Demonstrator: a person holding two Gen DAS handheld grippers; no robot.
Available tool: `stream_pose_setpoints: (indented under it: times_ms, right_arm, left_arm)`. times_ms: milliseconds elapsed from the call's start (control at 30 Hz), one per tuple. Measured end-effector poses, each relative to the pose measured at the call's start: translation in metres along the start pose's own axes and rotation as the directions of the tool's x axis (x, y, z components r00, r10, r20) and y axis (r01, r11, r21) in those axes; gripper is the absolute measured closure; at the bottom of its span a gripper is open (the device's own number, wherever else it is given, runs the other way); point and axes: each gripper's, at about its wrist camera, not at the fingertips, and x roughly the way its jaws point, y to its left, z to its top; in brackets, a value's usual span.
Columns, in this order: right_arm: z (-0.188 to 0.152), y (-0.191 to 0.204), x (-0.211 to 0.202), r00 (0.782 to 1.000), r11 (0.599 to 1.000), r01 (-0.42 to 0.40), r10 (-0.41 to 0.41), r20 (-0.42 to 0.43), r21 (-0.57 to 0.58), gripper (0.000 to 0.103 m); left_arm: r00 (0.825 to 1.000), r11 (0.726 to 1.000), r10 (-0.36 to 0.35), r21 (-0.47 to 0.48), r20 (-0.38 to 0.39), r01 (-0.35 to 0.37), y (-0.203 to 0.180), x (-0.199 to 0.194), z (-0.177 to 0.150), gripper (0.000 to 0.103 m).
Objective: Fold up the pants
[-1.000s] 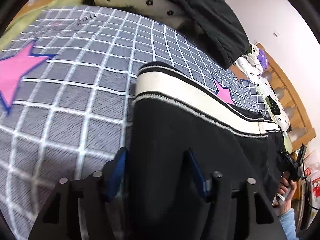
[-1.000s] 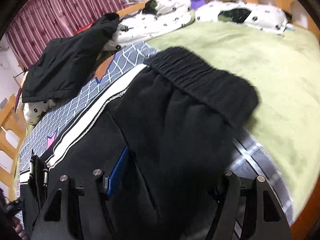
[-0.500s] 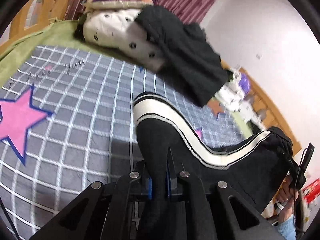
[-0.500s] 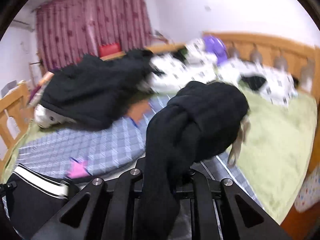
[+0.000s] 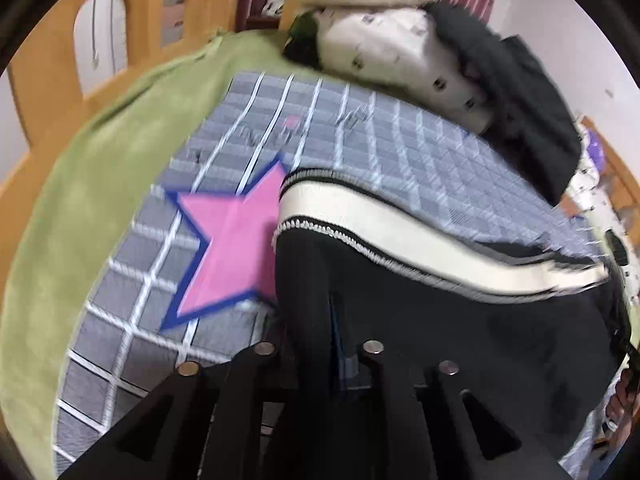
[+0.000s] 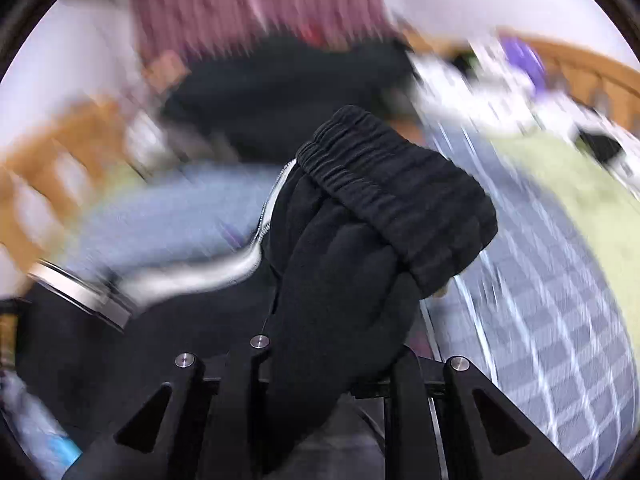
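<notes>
Both hand-held grippers have swung across the bed (image 5: pixel 100 208) since a second ago, carrying the pants (image 5: pixel 460 320) clear of the checked blanket (image 5: pixel 400 152). Left hand-held gripper (image 5: pixel 320 344) and right hand-held gripper (image 6: pixel 332 344) each pinch black cloth, jaws easing slightly apart.

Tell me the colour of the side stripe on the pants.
Cream-white, edged with thin black lines, on the black pants; the side stripe shows best in the left wrist view.

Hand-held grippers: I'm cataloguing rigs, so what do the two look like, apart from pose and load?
Both look alike. The left hand-held gripper has matte black angular fingers with triangular cut-outs, silver round pin heads and a blue pad face. The right hand-held gripper shows the same black fingers and silver pins; its pads are hidden.
</notes>
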Motion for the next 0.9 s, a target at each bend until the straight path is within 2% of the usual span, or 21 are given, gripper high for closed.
stream_pose_setpoints:
  times_ms: [33, 67, 100, 133, 200, 233, 267, 300, 367, 467, 500, 567, 633, 667, 700, 767, 800, 833, 900]
  right_arm:
    - [-0.009, -0.007, 0.013, 0.998, 1.0, 0.006, -0.005, -0.057, 0.023, 0.08]
    - [-0.017, -0.015, 0.019, 0.995, 0.998, -0.022, 0.027, -0.092, 0.058, 0.08]
    - [-0.022, -0.025, 0.016, 0.993, 0.993, -0.074, 0.082, -0.085, 0.092, 0.077]
    - [-0.022, -0.029, 0.01, 0.993, 0.992, -0.079, 0.087, -0.08, 0.094, 0.073]
    - [-0.02, -0.031, -0.007, 0.993, 0.997, -0.054, 0.059, -0.1, 0.049, 0.068]
    - [-0.021, -0.03, -0.019, 0.995, 1.0, -0.012, 0.014, -0.097, 0.021, 0.063]
    - [-0.022, -0.026, -0.032, 0.997, 0.999, 0.033, -0.032, -0.075, 0.003, 0.061]
    - [-0.022, -0.025, -0.05, 0.997, 0.998, 0.06, -0.06, -0.039, -0.012, 0.06]
    - [-0.021, -0.021, -0.072, 0.999, 0.999, 0.048, -0.048, 0.025, -0.017, 0.06]
    - [-0.016, -0.001, -0.085, 0.995, 0.999, -0.025, 0.03, 0.1, -0.047, 0.056]
    - [-0.016, 0.006, -0.081, 0.992, 0.997, -0.057, 0.063, 0.105, -0.061, 0.052]
    - [-0.025, 0.02, -0.065, 0.991, 0.992, -0.103, 0.109, 0.081, -0.075, 0.051]
    - [-0.037, 0.032, -0.032, 0.995, 0.991, -0.101, 0.101, -0.003, -0.083, 0.05]
    - [-0.044, 0.039, -0.014, 0.996, 0.993, -0.072, 0.066, -0.06, -0.094, 0.05]
    - [-0.054, 0.044, 0.005, 0.994, 0.993, -0.018, 0.005, -0.105, -0.119, 0.05]
    - [-0.058, 0.054, -0.003, 0.998, 0.988, 0.025, -0.033, -0.052, -0.151, 0.051]
    - [-0.055, 0.057, -0.006, 0.997, 0.99, 0.006, -0.017, -0.076, -0.143, 0.051]
    - [-0.051, 0.059, -0.012, 0.995, 0.993, -0.041, 0.031, -0.091, -0.108, 0.051]
    - [-0.043, 0.07, -0.031, 0.992, 0.991, -0.116, 0.112, -0.056, -0.063, 0.051]
  left_arm:
    - [1.0, 1.0, 0.02, 0.006, -0.006, -0.02, 0.0, 0.002, -0.002, 0.074]
    - [0.999, 0.999, 0.05, 0.012, -0.012, -0.049, 0.0, 0.002, -0.003, 0.069]
    - [0.996, 0.996, 0.083, 0.027, -0.013, -0.083, -0.001, -0.003, -0.002, 0.069]
    - [0.995, 0.994, 0.104, 0.041, -0.007, -0.104, -0.003, -0.009, -0.001, 0.07]
    - [0.992, 0.989, 0.121, 0.077, 0.044, -0.125, -0.01, -0.028, 0.001, 0.059]
    - [0.99, 0.988, 0.11, 0.095, 0.084, -0.118, -0.014, -0.04, 0.001, 0.041]
    - [0.99, 0.989, 0.092, 0.109, 0.111, -0.104, -0.017, -0.048, 0.001, 0.029]
    - [0.988, 0.989, 0.063, 0.124, 0.139, -0.08, -0.023, -0.056, -0.001, 0.029]
    - [0.989, 0.989, 0.002, 0.146, 0.149, -0.024, -0.034, -0.063, -0.008, 0.029]
    - [0.994, 0.991, -0.067, 0.123, 0.084, 0.057, -0.045, -0.052, -0.028, 0.029]
    - [0.994, 0.99, -0.099, 0.107, 0.044, 0.094, -0.051, -0.042, -0.043, 0.029]
    - [0.993, 0.986, -0.116, 0.119, -0.018, 0.118, -0.058, -0.026, -0.067, 0.029]
    - [0.999, 0.982, -0.048, 0.184, 0.012, 0.045, -0.074, -0.025, -0.096, 0.028]
    - [0.999, 0.979, -0.03, 0.205, 0.042, 0.02, -0.078, -0.031, -0.105, 0.028]
    - [0.998, 0.981, -0.048, 0.189, 0.039, 0.039, -0.077, -0.04, -0.109, 0.028]
    - [0.993, 0.984, -0.118, 0.138, 0.016, 0.115, -0.068, -0.05, -0.106, 0.028]
    - [0.988, 0.984, -0.151, 0.094, 0.02, 0.149, -0.058, -0.059, -0.106, 0.028]
    - [0.988, 0.986, -0.154, 0.07, 0.033, 0.152, -0.05, -0.065, -0.106, 0.028]
    - [0.989, 0.992, -0.129, 0.016, 0.079, 0.128, -0.033, -0.082, -0.112, 0.028]
